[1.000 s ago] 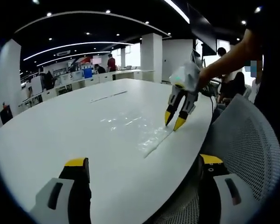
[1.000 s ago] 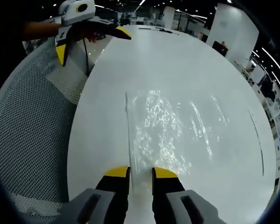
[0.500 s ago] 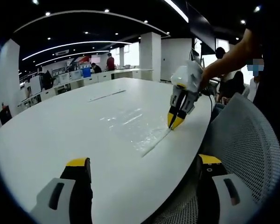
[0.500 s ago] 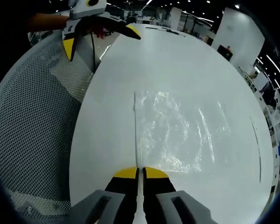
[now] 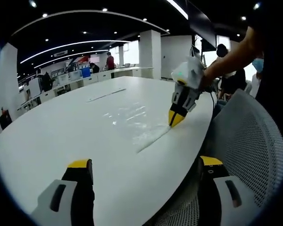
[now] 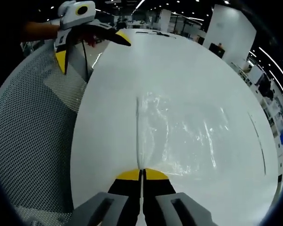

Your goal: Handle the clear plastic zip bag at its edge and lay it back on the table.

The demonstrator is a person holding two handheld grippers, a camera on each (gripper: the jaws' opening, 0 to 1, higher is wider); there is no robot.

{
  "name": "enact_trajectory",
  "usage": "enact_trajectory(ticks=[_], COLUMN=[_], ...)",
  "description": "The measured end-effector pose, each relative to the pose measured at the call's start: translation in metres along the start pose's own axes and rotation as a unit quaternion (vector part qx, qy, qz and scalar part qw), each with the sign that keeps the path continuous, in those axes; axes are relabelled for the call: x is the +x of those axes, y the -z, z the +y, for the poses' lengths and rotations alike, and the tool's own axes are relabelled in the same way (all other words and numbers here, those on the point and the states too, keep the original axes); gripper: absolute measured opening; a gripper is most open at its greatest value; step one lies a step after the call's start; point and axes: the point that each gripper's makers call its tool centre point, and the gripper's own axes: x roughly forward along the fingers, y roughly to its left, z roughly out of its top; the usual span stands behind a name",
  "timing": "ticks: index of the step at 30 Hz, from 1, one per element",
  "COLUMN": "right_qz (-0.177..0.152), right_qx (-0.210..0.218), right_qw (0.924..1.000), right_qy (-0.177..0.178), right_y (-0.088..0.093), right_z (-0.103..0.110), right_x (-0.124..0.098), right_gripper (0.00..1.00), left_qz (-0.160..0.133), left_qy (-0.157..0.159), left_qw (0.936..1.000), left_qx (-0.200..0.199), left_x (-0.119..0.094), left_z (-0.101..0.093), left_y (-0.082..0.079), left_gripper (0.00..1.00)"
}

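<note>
Right gripper (image 6: 142,172) at 6 o'clock, yellow-tipped jaws pressed together on the near end of the zip strip of the clear plastic zip bag (image 6: 181,134). Bag spread toward 12 and 3 o'clock over the white table (image 6: 179,70), crinkled and glinting. Left gripper (image 6: 87,35) at 11 o'clock, jaws wide apart, above the table edge. Mesh chair back (image 6: 33,141) at 9 o'clock beside the table

A clear plastic zip bag (image 6: 179,134) lay spread on the white table (image 6: 179,61), its crinkled film catching the ceiling lights. Its zip edge ran straight along the side nearest the table's rim, one end of that strip pinched between the closed yellow tips of the right claw (image 6: 142,174) and slightly raised.
</note>
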Motion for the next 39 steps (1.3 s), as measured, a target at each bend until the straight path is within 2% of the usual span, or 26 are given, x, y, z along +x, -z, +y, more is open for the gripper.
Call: enact_trajectory(ticks=[10,18,27,35,39], right_qz=[-0.001,-0.013,-0.012,-0.013,-0.01], right_qx=[-0.004,-0.001,-0.005,-0.01,-0.019], right_qw=[1.0,0.9999,0.9999,0.9998,0.9997], right_qy=[0.002,0.003,-0.002,-0.005,-0.007], right_y=[-0.003,-0.011,-0.012,-0.013,-0.015], right_z=[0.003,0.003,0.006,0.009,0.009], right_x=[-0.004,-0.011,-0.018,-0.019,-0.02], right_gripper=[0.0,0.0,0.0,0.0,0.0], left_qz=[0.014,0.03,0.033,0.038,0.04], left_qy=[0.001,0.0,-0.002,0.007,0.005], left_qw=[0.9998,0.9991,0.9987,0.997,0.9943], left_qx=[0.017,0.029,0.04,0.067,0.099], left_x=[0.0,0.0,0.0,0.001,0.0], left_z=[-0.002,0.0,0.003,0.0,0.003], left_y=[0.002,0.011,0.013,0.013,0.008], left_gripper=[0.88,0.88,0.87,0.85,0.83])
